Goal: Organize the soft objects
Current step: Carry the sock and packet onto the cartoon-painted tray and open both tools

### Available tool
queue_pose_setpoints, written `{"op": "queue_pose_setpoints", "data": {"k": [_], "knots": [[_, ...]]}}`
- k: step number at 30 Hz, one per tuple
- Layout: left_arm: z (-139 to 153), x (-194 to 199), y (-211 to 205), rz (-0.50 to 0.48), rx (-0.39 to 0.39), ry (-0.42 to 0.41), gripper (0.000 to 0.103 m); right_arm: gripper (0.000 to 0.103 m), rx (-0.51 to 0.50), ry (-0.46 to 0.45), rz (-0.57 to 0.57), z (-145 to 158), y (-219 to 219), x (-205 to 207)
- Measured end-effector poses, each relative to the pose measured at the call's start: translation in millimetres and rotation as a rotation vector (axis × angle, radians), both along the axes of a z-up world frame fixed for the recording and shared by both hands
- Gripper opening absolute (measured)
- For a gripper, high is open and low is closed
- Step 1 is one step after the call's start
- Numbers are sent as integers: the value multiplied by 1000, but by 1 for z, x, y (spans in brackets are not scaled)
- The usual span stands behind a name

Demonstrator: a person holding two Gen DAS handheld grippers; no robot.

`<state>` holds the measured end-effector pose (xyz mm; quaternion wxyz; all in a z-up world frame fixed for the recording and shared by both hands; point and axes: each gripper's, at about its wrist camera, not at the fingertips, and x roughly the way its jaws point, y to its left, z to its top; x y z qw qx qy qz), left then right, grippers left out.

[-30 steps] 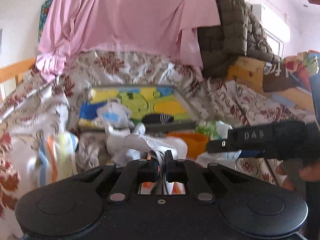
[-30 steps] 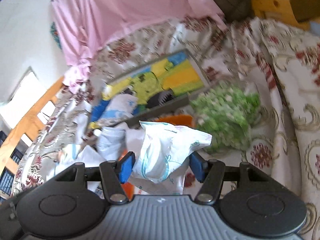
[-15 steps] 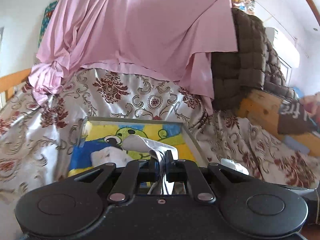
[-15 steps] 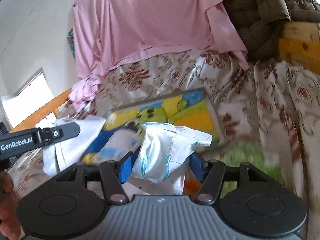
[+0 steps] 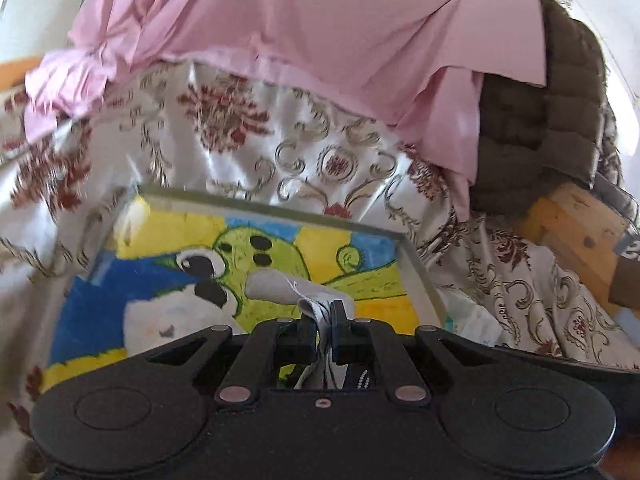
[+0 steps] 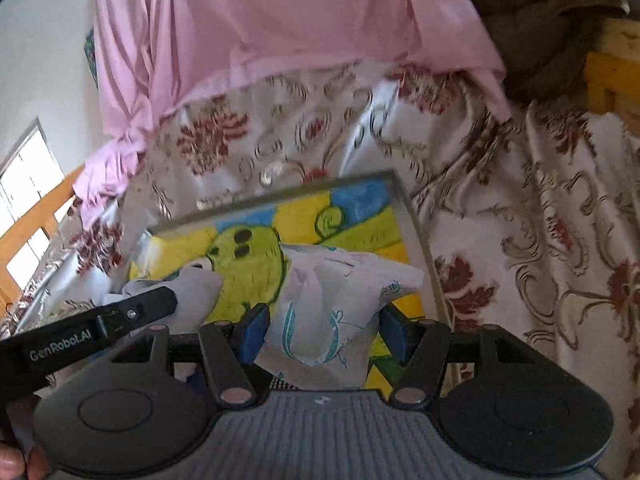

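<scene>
Left wrist view: the left gripper has its two jaws pinched tight on one grey-white cloth, whose loose end flops forward above one tray with a bright cartoon picture in blue, yellow and green. One white item lies inside the tray at the left; what it is cannot be told. One pink sheet hangs behind over a floral cover, with one dark quilted blanket to the right.

Right wrist view: the right gripper clamps one white packet with blue print between its two blue pads, held over the same tray. The left gripper reaches in from the left, its cloth beside the packet. One fingertip shows at the lower left corner.
</scene>
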<state>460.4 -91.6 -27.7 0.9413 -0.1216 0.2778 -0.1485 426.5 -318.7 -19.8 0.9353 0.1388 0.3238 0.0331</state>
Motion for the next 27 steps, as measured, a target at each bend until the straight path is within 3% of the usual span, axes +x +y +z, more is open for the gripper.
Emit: {"op": "queue_pose_setpoints", "data": {"k": [3, 12, 20, 27], "knots": [[-13, 9, 0, 5, -15, 47, 7, 65, 24, 52, -6, -12, -2, 10], [-30, 30, -1, 34, -15, 156, 7, 66, 62, 92, -16, -26, -7, 15], [-27, 31, -2, 57, -2, 193, 25, 68, 33, 94, -6, -23, -4, 14], [-8, 18, 6, 99, -9, 162, 44, 80, 47, 60, -6, -6, -6, 3]]}}
